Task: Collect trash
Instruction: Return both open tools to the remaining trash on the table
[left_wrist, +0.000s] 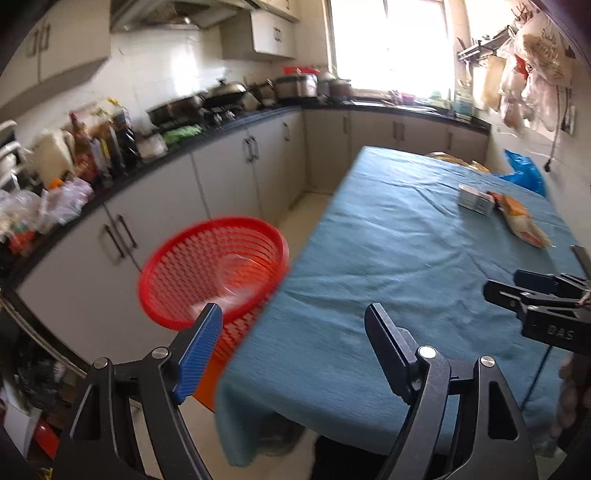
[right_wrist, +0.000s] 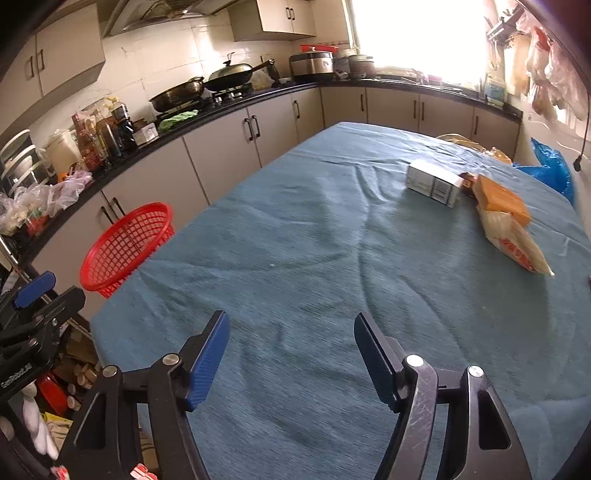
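Left gripper (left_wrist: 295, 325) and right gripper (right_wrist: 291, 332): both sets of jaws stand wide and empty above the near end of the table (right_wrist: 295, 258). The remaining trash, 1 small box (right_wrist: 434, 184) and 1 orange snack bag (right_wrist: 511, 225), lies touching at the table's far right. The red basket (right_wrist: 125, 247), beside the table's left edge, possibly holds clear plastic; blur prevents certainty.

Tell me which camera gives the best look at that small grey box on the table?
The right wrist view. There the grey box is nearer and sharp, with a barcode visible on its side, next to the orange snack bag. In the left wrist view the same box is smaller, farther off and slightly blurred.
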